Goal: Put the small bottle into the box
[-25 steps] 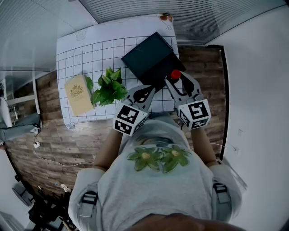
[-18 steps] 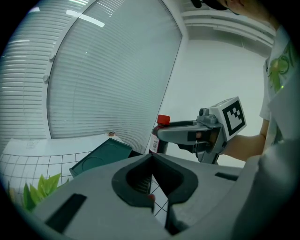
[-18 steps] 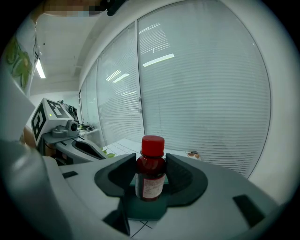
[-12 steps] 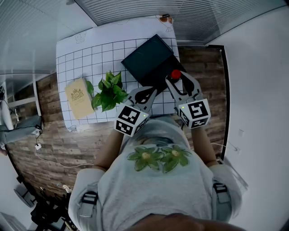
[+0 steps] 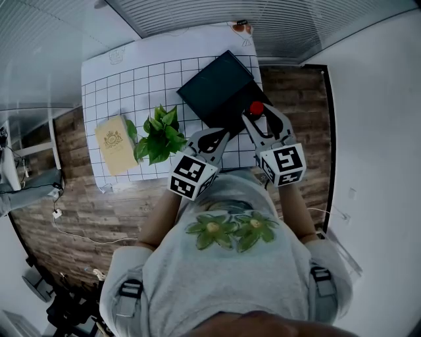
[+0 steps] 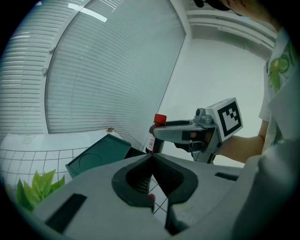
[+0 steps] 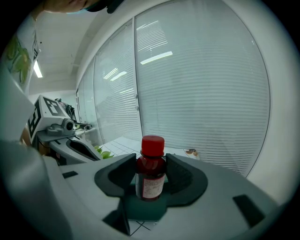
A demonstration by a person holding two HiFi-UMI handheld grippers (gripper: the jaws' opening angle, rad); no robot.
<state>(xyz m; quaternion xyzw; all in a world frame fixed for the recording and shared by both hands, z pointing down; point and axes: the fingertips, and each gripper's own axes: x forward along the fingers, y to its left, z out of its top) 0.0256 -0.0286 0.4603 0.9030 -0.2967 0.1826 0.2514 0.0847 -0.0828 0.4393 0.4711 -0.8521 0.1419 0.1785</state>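
Right gripper (image 7: 150, 165) jaws clamped on small red-capped bottle (image 7: 151, 176), upright, held at near right edge of dark green box (image 5: 220, 85). Left gripper (image 6: 153, 154) jaws pressed together, empty, just near of box. Potted plant (image 5: 160, 131) left on grid mat (image 5: 131, 72).

Office-like recording room.
Long window blinds (image 5: 197, 16), plain white walls (image 5: 375, 99), a white grid mat (image 5: 131, 79) spread over the far edge of a wood-plank tabletop (image 5: 85, 204).
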